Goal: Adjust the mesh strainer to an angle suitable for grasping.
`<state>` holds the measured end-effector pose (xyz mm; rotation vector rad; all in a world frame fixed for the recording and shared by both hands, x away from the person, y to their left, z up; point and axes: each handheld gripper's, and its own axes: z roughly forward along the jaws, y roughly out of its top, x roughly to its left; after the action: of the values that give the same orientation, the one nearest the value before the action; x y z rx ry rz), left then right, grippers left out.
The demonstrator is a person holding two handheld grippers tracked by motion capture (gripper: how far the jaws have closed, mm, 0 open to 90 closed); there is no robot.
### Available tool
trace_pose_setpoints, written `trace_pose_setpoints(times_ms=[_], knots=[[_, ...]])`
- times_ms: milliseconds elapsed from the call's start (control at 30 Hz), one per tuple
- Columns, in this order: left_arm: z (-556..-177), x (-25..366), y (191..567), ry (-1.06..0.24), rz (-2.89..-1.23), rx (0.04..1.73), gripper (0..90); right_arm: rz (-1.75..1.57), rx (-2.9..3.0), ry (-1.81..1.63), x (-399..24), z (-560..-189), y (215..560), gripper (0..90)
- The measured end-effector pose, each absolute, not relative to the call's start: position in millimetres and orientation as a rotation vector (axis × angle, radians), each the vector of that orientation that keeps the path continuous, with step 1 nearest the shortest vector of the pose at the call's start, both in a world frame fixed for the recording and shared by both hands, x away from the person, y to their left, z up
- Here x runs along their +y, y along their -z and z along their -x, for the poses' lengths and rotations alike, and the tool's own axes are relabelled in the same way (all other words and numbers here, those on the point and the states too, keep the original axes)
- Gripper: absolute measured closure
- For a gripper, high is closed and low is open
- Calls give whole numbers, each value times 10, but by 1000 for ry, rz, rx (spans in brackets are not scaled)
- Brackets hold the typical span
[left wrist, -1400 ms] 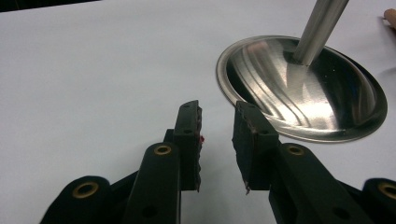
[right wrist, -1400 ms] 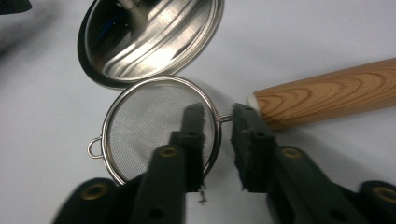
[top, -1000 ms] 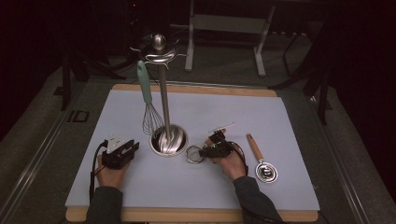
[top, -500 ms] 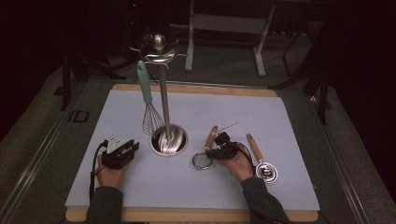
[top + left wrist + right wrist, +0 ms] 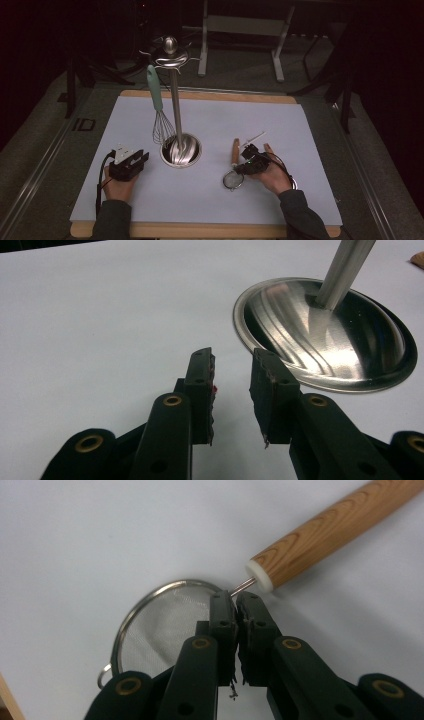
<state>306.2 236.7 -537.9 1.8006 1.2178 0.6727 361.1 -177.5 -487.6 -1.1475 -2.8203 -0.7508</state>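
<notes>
Around the scene the room is dark, with black drapes, a grey carpeted floor (image 5: 45, 150) and a grey metal frame (image 5: 240, 30) standing beyond the table's far edge. Nearer, a wooden table (image 5: 200, 231) carries a pale blue-grey mat (image 5: 280, 120) that covers nearly all of its top, leaving thin strips of wood at the near and far edges. Taking the steel utensil stand (image 5: 176, 120) as the landmark, its round mirrored base sits a little left of the mat's middle and its pole rises to a ring of hooks with a ball finial. A whisk (image 5: 159, 112) with a pale green handle hangs from a hook just left of the pole, its wires low beside the base. Left of the base and nearer the person, the left gripper (image 5: 131, 161) rests low over the mat in the person's hand, its jaws partly apart with nothing between them; in the left gripper view (image 5: 231, 385) the base lies just ahead to the right. Right of the base, well apart from it, the right gripper (image 5: 243, 167) has just been closing, and its jaws now pinch the thin wire neck of a small mesh strainer (image 5: 233, 170). In the right gripper view (image 5: 235, 611) the strainer (image 5: 160, 625) lies on the mat, its wooden handle pointing away from the person.
</notes>
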Motion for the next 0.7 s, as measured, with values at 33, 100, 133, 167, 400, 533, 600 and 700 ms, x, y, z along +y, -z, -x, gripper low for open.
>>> trace_pose_setpoints(times_ms=[33, 100, 133, 167, 400, 533, 600, 700], knots=[[-3061, 2366, 5379, -674, -1803, 1217, 708, 1147, -2821, 745, -1804, -3635, 4870, 857], [-3061, 2366, 5379, -674, -1803, 1217, 708, 1155, -2802, 742, -1852, -3690, 4870, 851], [-3061, 2366, 5379, -673, -1803, 1218, 707, 1162, -2789, 742, -1863, -3705, 4872, 838], [-3061, 2366, 5379, -673, -1801, 1219, 707, 1173, -2780, 745, -1877, -3724, 4875, 806], [-3062, 2368, 5380, -672, -1800, 1220, 702, 1295, -2686, 835, -1973, -3838, 4868, 630], [-3063, 2369, 5380, -671, -1798, 1220, 701, 1386, -2642, 855, -2006, -3908, 4884, 624], [-3063, 2368, 5380, -671, -1799, 1221, 700, 1424, -2615, 879, -2027, -3932, 4893, 624], [-3064, 2368, 5380, -672, -1800, 1222, 699, 1467, -2569, 889, -2042, -3974, 4926, 638]])
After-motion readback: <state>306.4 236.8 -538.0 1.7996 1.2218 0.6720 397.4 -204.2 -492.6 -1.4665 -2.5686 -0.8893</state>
